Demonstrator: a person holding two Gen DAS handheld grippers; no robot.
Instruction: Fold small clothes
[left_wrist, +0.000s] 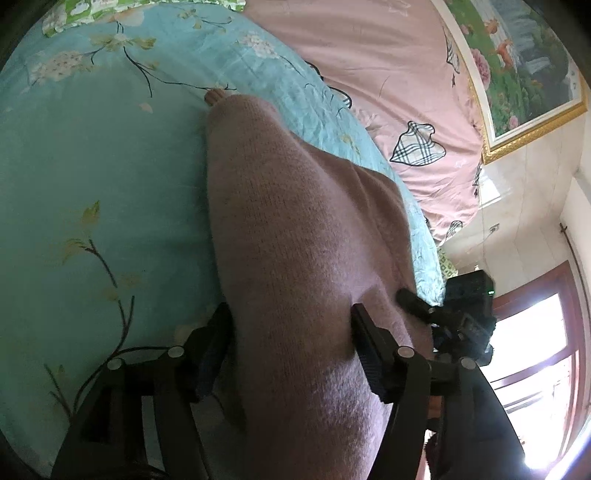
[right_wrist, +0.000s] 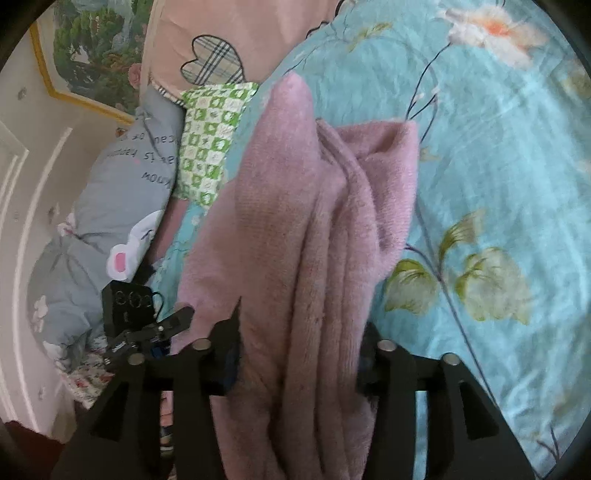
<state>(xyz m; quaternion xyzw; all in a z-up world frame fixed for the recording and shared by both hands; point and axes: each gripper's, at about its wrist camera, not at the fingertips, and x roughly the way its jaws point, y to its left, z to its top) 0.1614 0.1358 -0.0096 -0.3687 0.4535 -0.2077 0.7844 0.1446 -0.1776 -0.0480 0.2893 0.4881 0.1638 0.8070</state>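
Two grippers on pink knit garment (left_wrist: 295, 229) | left gripper (left_wrist: 291, 354), right gripper (right_wrist: 299, 358): jaws apart, cloth between, grip uncertain | long axis runs straight ahead across teal bedsheet (left_wrist: 92, 177) | neither hand nearer

Daylight enters through the window (left_wrist: 532, 354), which is overexposed to white glare. Fabric far from the window is evenly and softly lit. The pink knit garment (left_wrist: 295, 258) shadows the sheet beside it. Both fisheye views curve strongly toward black corners. The right-wrist view appears slightly blurred.
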